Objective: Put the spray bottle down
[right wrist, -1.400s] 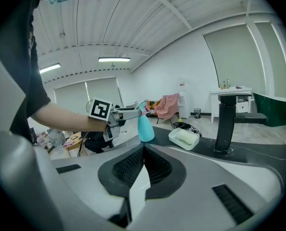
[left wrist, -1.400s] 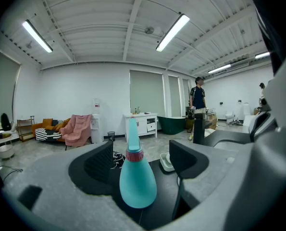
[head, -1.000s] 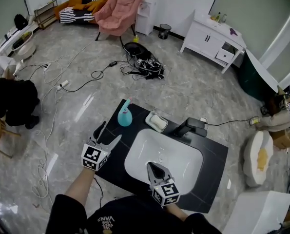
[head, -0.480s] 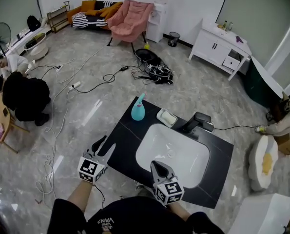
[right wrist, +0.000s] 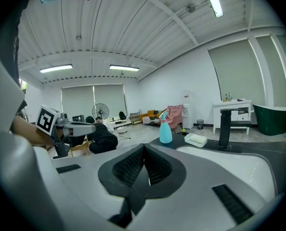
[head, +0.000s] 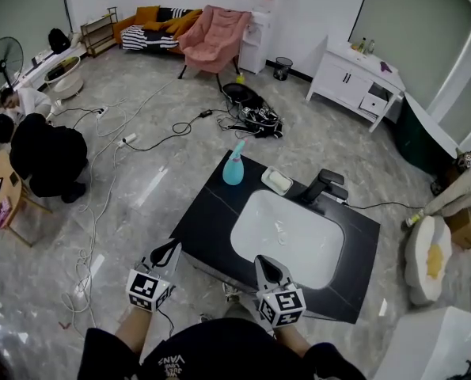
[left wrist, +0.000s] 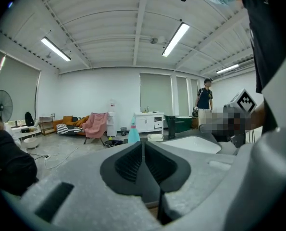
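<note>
Spray bottle: the blue spray bottle point(head: 233, 167) stands upright on the black bench point(head: 207, 216), on the corner past the sink's far left rim. Neither of your claws touches it.

Sink: the white sink point(head: 298, 240) is sunk into the bench top and takes up most of it.

Soap dish: a white soap dish point(head: 277, 181) lies along the sink's far rim, just beside the bottle and apart from it.

Faucet: a black faucet point(head: 324, 187) stands at the sink's far rim, on the other side of the soap dish from the bottle.

Your left claw: the left claw point(head: 172, 248) hangs off the bench over the floor, out past the sink's near left corner. Its jaws have just been closing and are now pressed together with nothing between them. In the left gripper view the bottle shows far beyond the tips.

Your right claw: the right claw point(head: 265, 261) sits at the sink's near rim, over the bench's front edge. Its jaws are pressed together and pinch nothing.

Gap: both claws are well apart from the bottle, which is on the opposite side of the sink from them.
</note>
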{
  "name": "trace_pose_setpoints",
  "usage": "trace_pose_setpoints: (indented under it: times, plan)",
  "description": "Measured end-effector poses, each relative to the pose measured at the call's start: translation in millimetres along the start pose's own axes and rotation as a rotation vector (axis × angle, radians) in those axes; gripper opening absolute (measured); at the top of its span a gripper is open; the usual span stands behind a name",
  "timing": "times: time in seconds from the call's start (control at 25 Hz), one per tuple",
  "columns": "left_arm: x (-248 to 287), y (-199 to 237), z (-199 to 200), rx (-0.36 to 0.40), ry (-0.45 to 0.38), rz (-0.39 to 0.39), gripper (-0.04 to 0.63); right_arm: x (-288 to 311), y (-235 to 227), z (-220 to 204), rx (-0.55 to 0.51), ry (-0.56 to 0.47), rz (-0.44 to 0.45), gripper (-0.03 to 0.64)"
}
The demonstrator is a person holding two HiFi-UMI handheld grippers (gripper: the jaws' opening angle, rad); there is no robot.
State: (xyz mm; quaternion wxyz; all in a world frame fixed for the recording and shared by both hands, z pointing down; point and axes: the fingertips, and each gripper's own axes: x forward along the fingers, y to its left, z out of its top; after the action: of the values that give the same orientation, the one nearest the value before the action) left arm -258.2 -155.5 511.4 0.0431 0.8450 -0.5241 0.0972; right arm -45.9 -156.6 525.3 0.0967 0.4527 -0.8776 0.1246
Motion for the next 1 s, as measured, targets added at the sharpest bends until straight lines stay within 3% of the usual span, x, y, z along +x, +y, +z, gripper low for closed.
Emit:
trace_pose_setpoints:
  times: [0.64, 1.0]
  plan:
    - [-66, -36, -26, -0.001, 0.014, 0.003, 0.023, -34, 39, -19, -0.027, 0.016, 0.012, 0.002]
    - [-90, -43, -40, -0.043, 0.038, 0.014, 0.021, -40, 56, -24, -0.045, 0.027, 0.027, 0.002]
